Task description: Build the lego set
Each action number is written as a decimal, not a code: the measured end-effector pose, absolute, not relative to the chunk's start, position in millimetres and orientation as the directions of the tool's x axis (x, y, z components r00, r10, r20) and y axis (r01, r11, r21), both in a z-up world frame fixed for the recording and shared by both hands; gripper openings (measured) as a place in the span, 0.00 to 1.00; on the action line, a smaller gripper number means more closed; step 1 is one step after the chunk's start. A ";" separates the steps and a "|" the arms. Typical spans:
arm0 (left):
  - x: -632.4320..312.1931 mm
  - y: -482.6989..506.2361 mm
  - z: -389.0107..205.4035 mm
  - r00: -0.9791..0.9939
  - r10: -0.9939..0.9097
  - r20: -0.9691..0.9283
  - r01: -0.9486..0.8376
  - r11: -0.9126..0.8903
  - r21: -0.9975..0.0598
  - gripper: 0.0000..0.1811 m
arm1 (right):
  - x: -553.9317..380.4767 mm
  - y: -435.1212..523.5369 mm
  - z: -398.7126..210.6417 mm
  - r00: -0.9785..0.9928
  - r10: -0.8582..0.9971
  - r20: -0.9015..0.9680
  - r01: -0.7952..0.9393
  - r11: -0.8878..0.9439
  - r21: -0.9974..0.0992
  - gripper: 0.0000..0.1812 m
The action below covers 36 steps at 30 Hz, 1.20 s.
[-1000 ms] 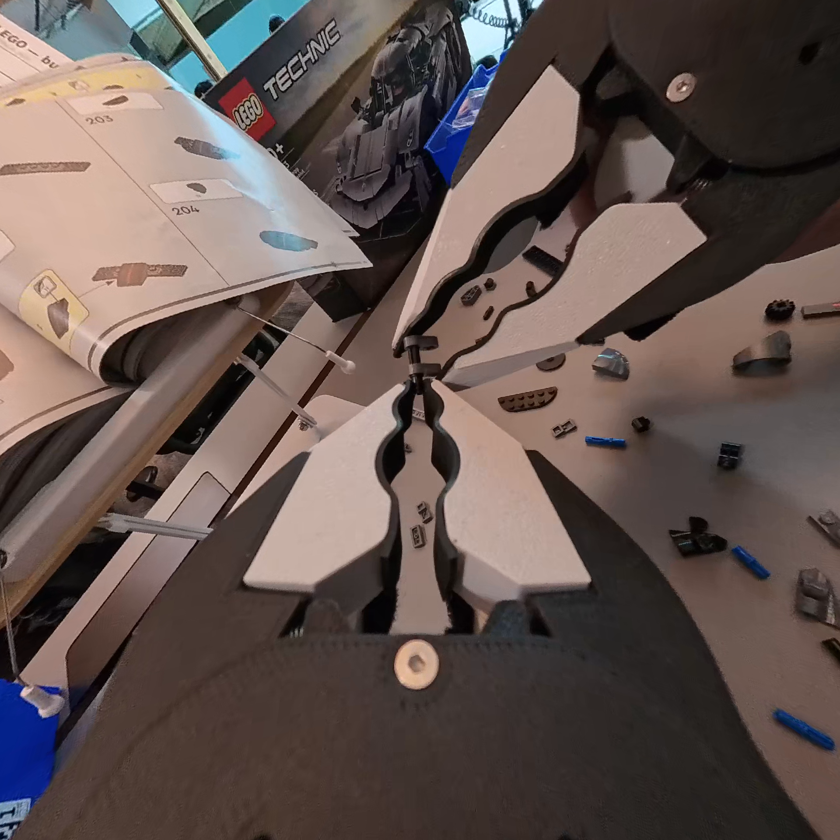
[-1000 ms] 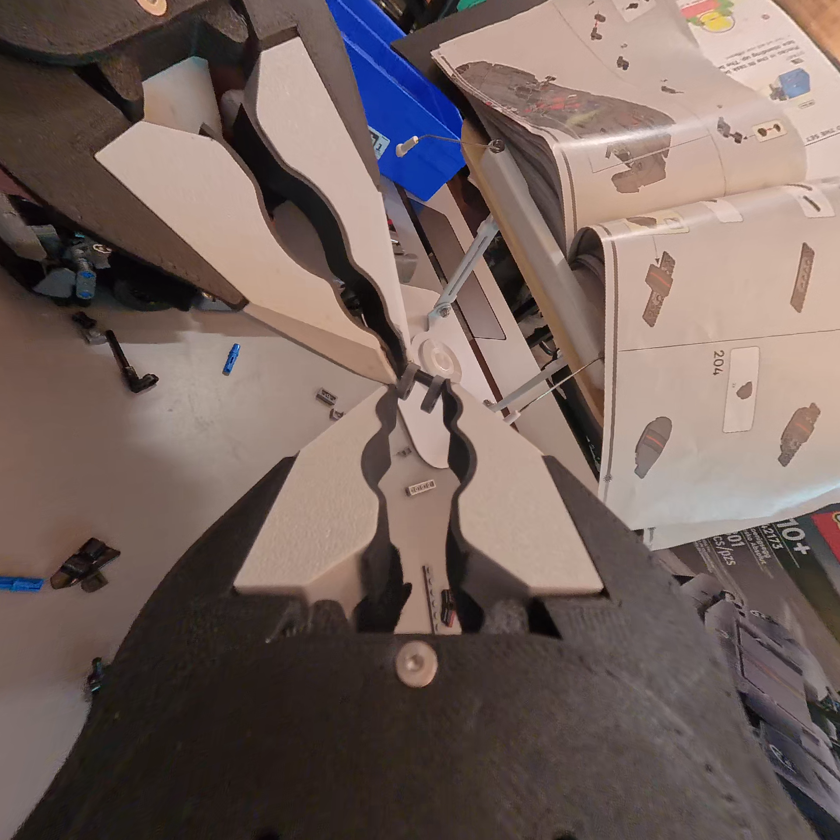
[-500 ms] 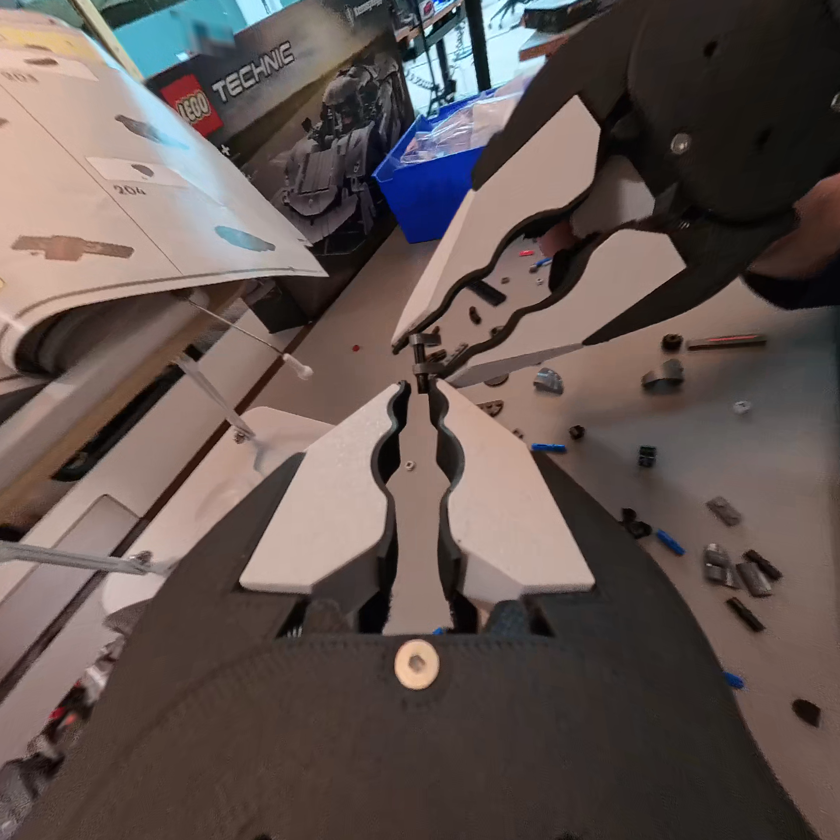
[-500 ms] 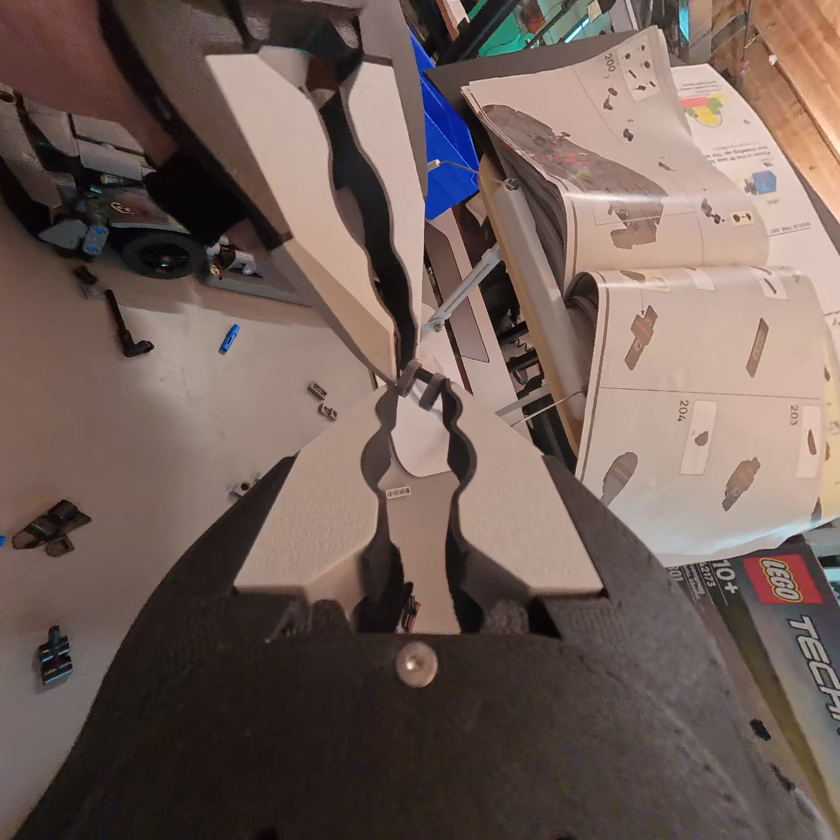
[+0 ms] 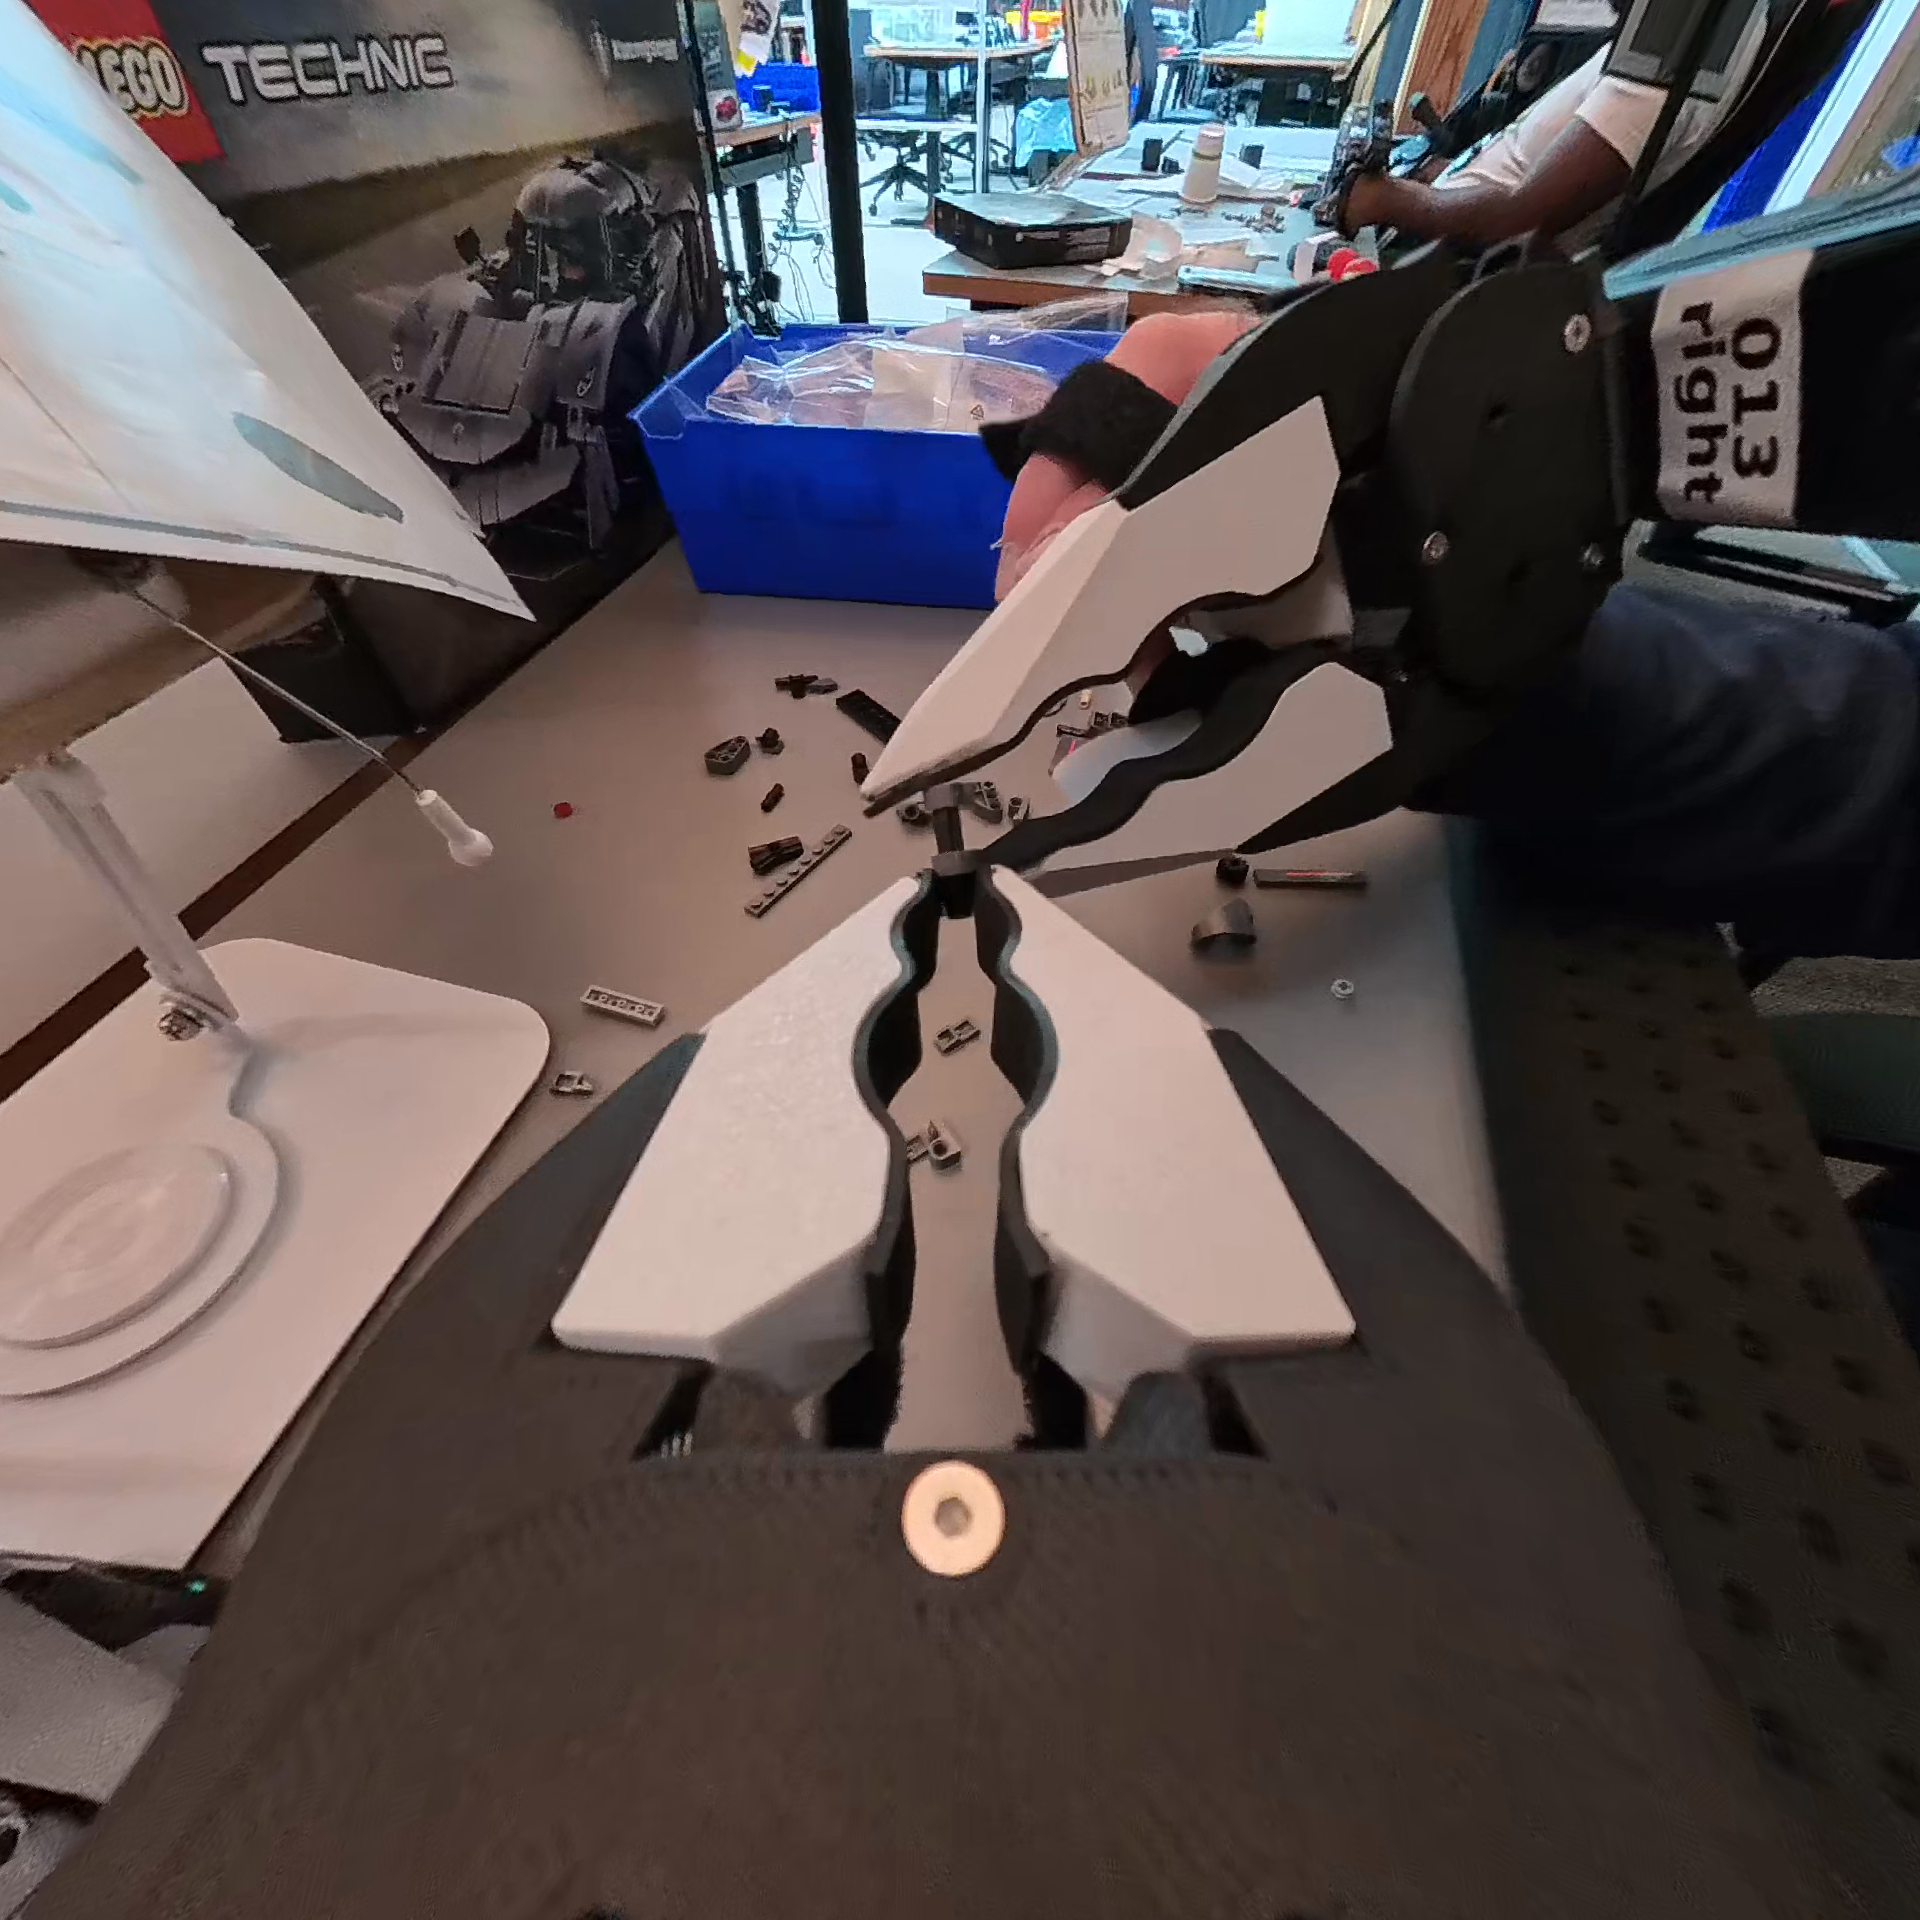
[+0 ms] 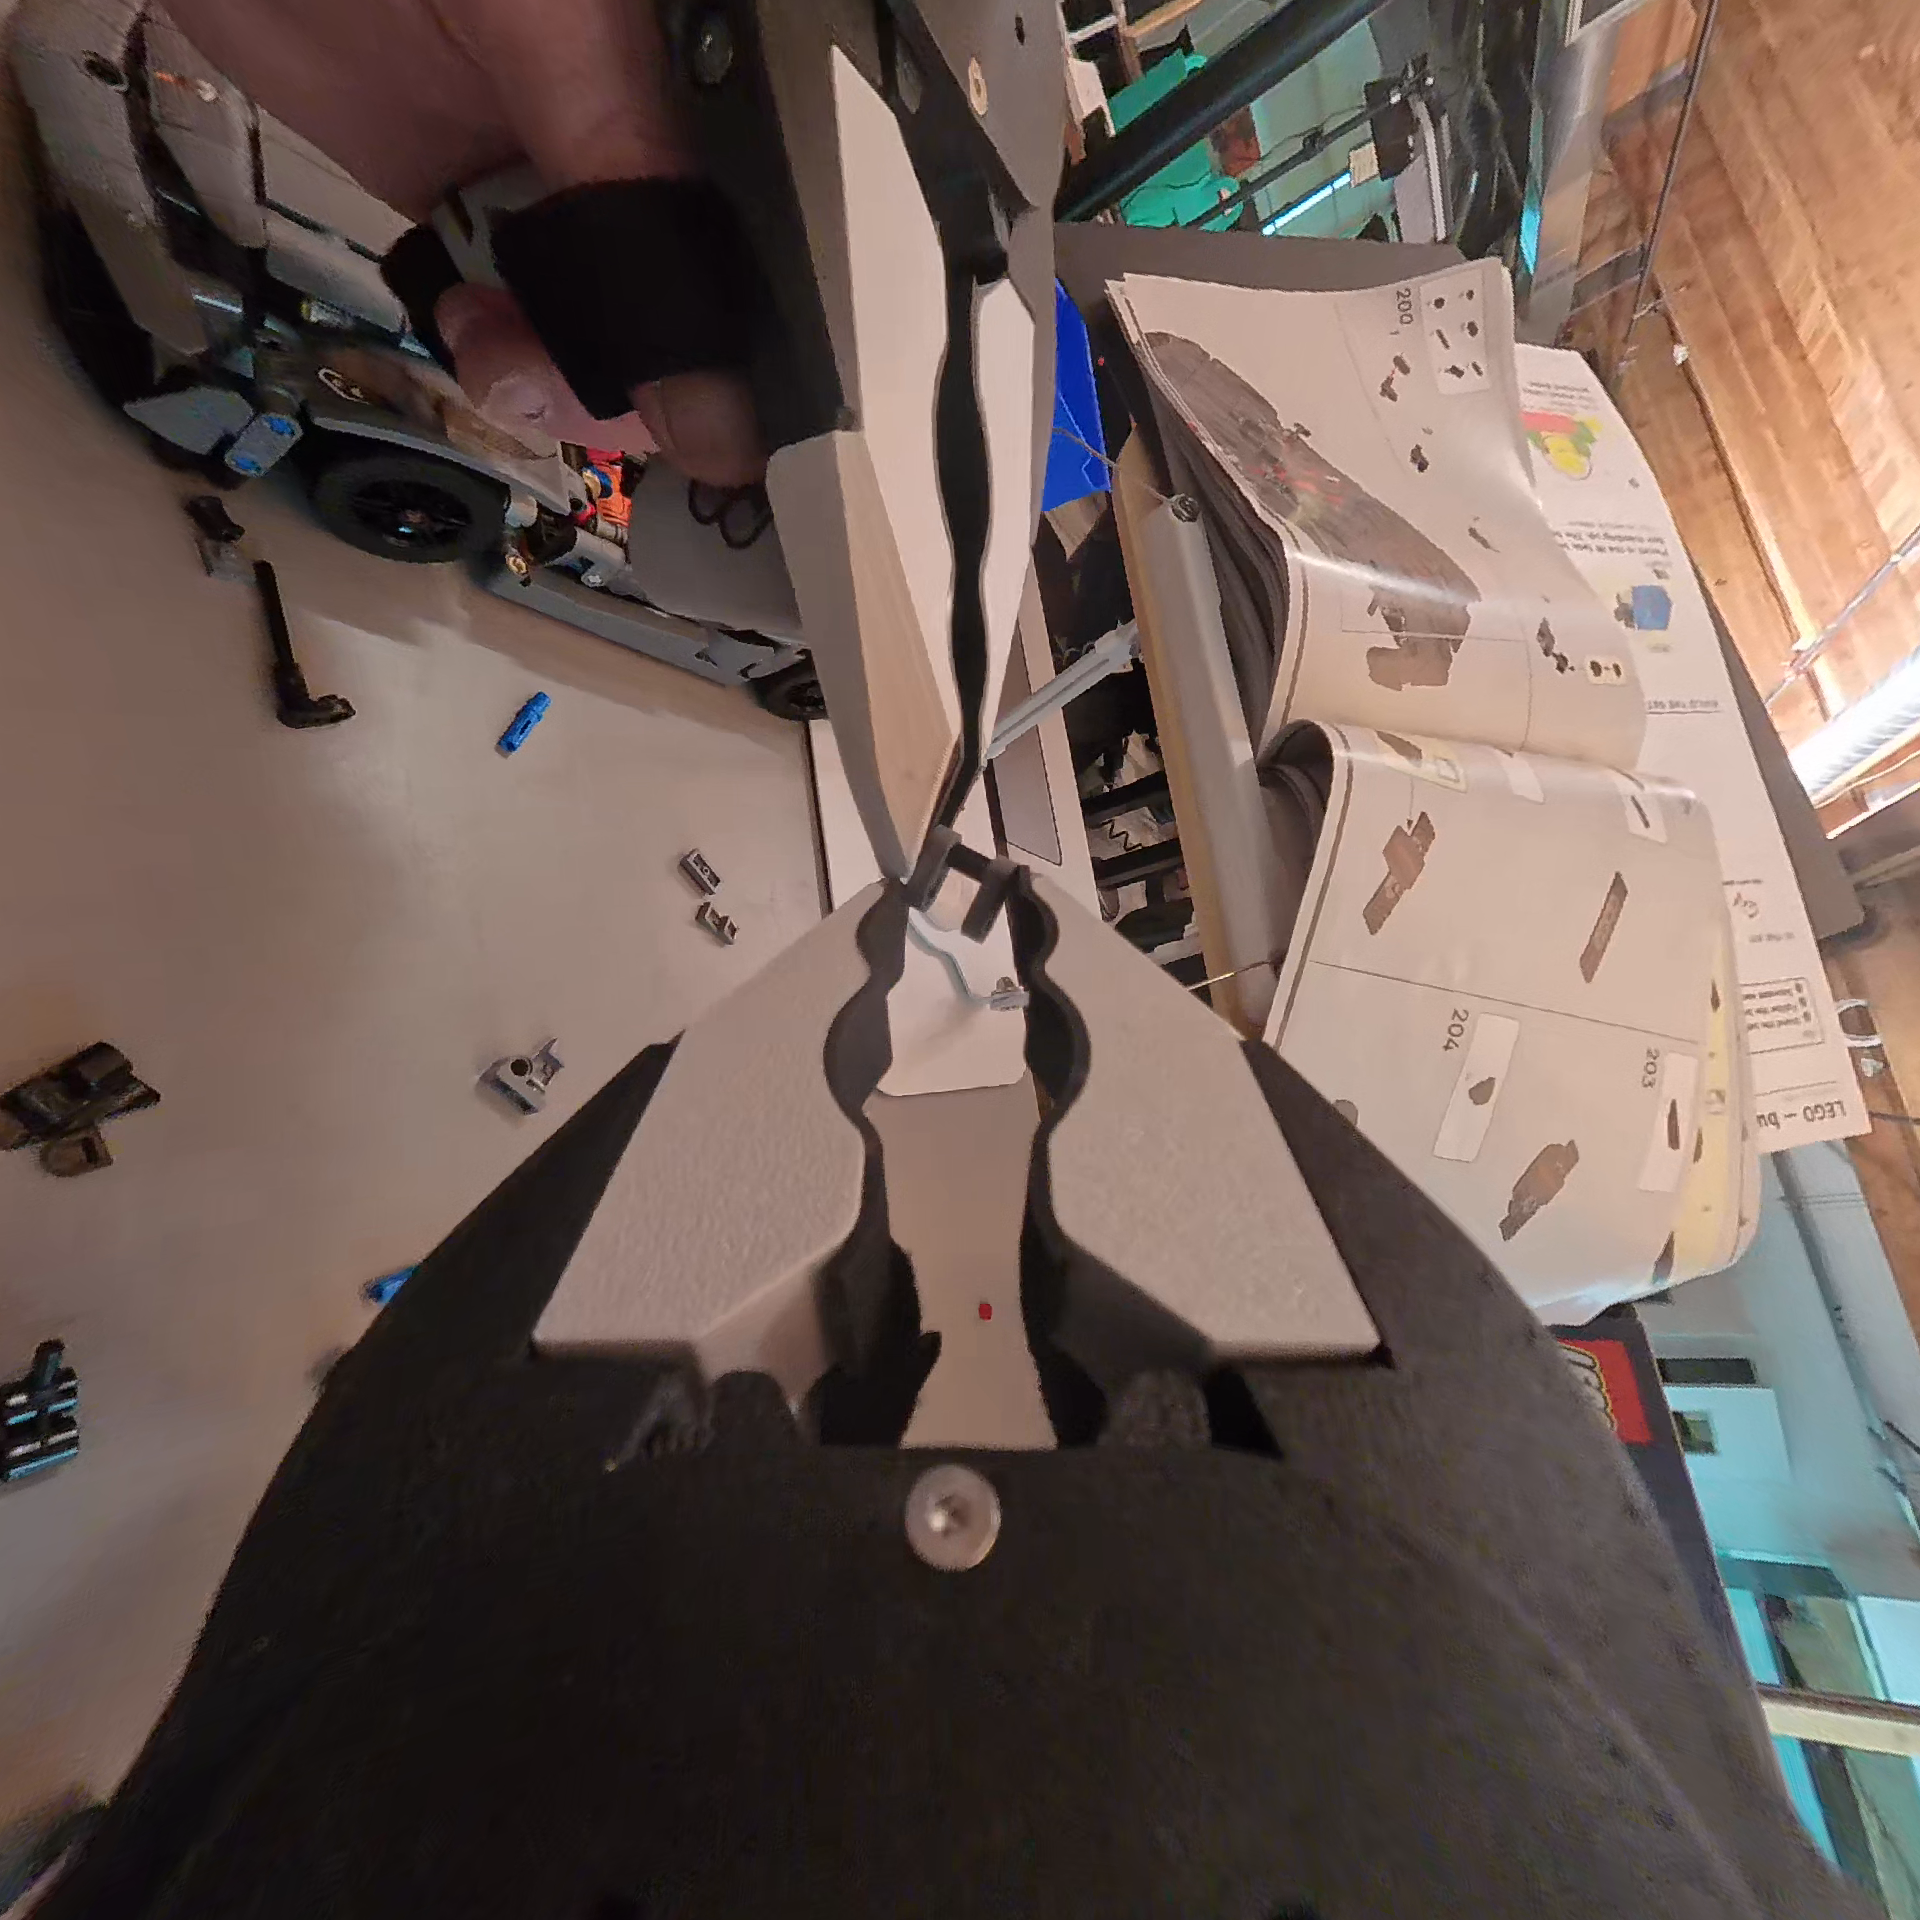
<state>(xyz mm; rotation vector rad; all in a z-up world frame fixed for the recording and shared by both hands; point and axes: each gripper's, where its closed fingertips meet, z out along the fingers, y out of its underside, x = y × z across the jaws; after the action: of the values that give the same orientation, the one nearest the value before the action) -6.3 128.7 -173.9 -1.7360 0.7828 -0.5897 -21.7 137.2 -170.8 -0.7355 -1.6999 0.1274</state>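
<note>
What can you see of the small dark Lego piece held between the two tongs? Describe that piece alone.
The small dark piece is dark grey to black plastic: a short pin or axle with flat, collar-like parts along it, seen as two tabs from the right wrist. It hangs above the grey table, upright in the left wrist view. The left tongs pinch its lower end, the right tongs its upper end. Finer detail is too small to tell.
</note>
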 end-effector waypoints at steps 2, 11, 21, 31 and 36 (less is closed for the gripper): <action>-7.0 129.4 -171.3 0.668 -0.744 0.016 -0.193 -0.194 -0.962 0.02 | -22.8 139.1 -167.1 -0.048 0.540 0.840 0.401 0.781 -0.479 0.11; -10.6 137.1 -167.9 0.713 -0.700 0.048 -0.129 -0.198 -0.972 0.01 | -25.5 148.7 -165.8 0.030 0.582 0.812 0.453 0.717 -0.530 0.08; -12.0 139.7 -168.9 0.753 -0.658 -0.003 -0.164 -0.184 -0.969 0.01 | -26.7 152.0 -166.1 0.059 0.527 0.848 0.497 0.722 -0.482 0.07; -11.3 139.1 -168.7 0.758 -0.652 0.000 -0.165 -0.193 -0.967 0.01 | -26.0 151.4 -165.6 0.059 0.506 0.860 0.509 0.726 -0.462 0.06; -10.6 137.3 -168.3 0.744 -0.668 0.012 -0.161 -0.196 -0.967 0.01 | -25.6 149.8 -164.7 0.050 0.484 0.873 0.513 0.738 -0.438 0.06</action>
<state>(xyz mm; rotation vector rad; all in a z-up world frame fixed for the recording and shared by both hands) -10.6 137.3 -168.3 -1.7391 0.6573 -0.5239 -25.6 149.8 -164.7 -0.8298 -1.5797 -0.0265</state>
